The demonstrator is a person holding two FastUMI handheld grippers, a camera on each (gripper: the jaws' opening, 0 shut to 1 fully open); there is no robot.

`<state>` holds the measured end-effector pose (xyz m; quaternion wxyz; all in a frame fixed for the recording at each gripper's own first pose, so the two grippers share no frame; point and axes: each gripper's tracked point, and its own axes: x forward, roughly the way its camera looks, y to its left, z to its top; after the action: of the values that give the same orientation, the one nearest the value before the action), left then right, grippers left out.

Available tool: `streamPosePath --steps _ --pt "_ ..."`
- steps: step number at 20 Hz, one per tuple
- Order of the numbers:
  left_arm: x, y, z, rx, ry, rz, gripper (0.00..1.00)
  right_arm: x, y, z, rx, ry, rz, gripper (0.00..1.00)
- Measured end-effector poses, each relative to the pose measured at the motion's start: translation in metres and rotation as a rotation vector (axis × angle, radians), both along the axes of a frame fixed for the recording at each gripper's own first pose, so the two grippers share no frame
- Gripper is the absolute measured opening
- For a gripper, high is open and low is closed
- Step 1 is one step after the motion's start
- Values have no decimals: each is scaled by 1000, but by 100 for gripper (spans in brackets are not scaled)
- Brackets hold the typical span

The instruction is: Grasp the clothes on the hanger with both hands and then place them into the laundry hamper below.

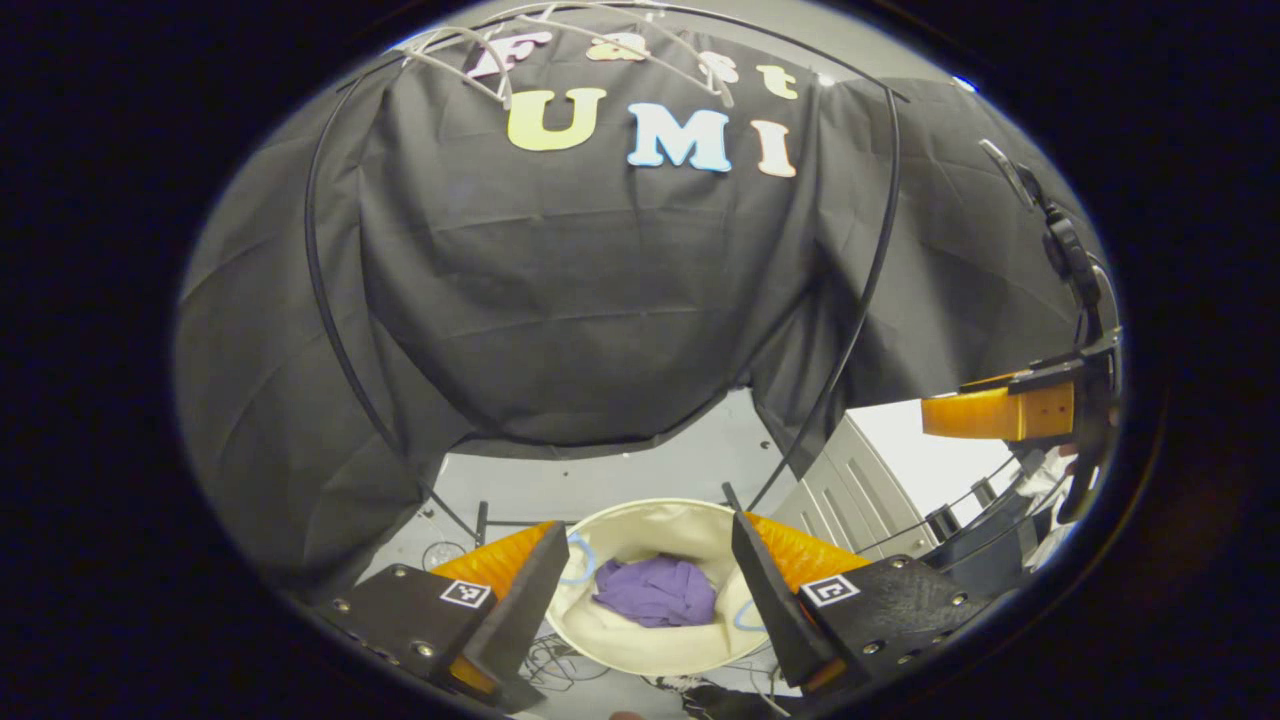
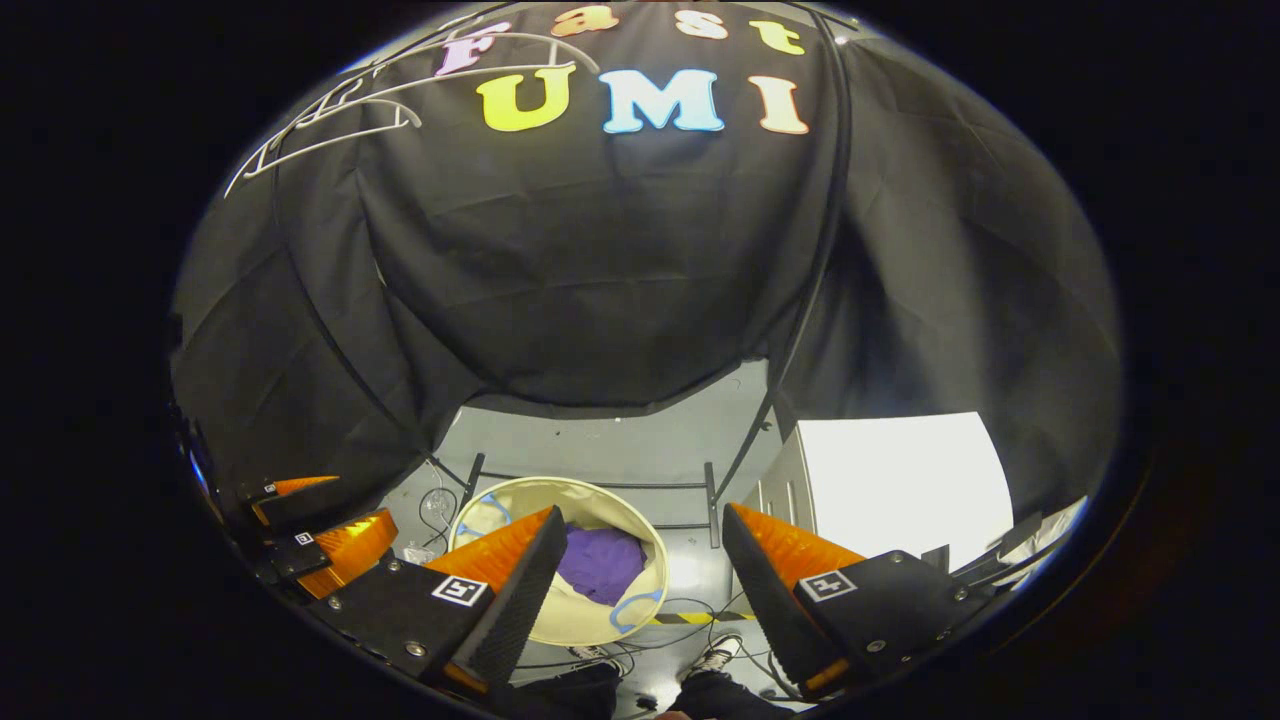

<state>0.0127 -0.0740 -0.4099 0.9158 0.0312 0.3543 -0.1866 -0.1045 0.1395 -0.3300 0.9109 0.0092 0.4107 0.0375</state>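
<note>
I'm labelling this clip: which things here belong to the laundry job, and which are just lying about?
Job:
purple garment, lying in the hamper
cream laundry hamper
white hangers, bare
left claw, open
right claw, open

Lying about:
cables on the floor
grey cabinet
black rack frame

The grey floor carries a round, cream-coloured laundry hamper with blue rope handles. The hamper stands upright on the floor, mouth open upward, and purple clothes lie crumpled inside it. A black rack's base bar rests on the floor just behind the hamper. Loose cables lie on the floor beside the hamper's near edge. A yellow-and-black striped tape line runs across the floor near the hamper.
</note>
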Motion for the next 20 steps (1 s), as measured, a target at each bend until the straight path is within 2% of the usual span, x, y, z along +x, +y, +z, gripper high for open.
streamPosePath --steps 3,6,7,11,14,15,16,17,18,19,20 --pt "-7 -17 19 34 -17 38 95 0 -24 9 34 -27 25 97" --pt "-19 -34 40 80 -42 110 95 6 -55 16 64 -54 60 97" --pt "-22 -38 47 87 -47 144 100 6 -66 19 75 -62 65 97" --pt "-33 -57 75 68 -65 284 100 9 -115 30 83 -100 74 97" --pt "-39 -61 104 49 -85 358 98 10 -145 43 58 -146 76 96" --pt "-38 -61 119 42 -102 366 97 14 -150 46 49 -161 80 96" --pt "-36 -62 137 38 -126 368 95 17 -156 56 43 -185 84 92" --pt "-32 -61 158 39 -158 368 100 24 -163 69 34 -217 84 96" --pt "-25 -61 183 39 -200 366 95 32 -170 84 25 -256 74 96" --pt "-18 -60 207 33 -245 362 100 40 -177 103 21 -301 58 96" --pt "-12 -61 228 22 -288 356 100 47 -185 125 22 -349 38 96"
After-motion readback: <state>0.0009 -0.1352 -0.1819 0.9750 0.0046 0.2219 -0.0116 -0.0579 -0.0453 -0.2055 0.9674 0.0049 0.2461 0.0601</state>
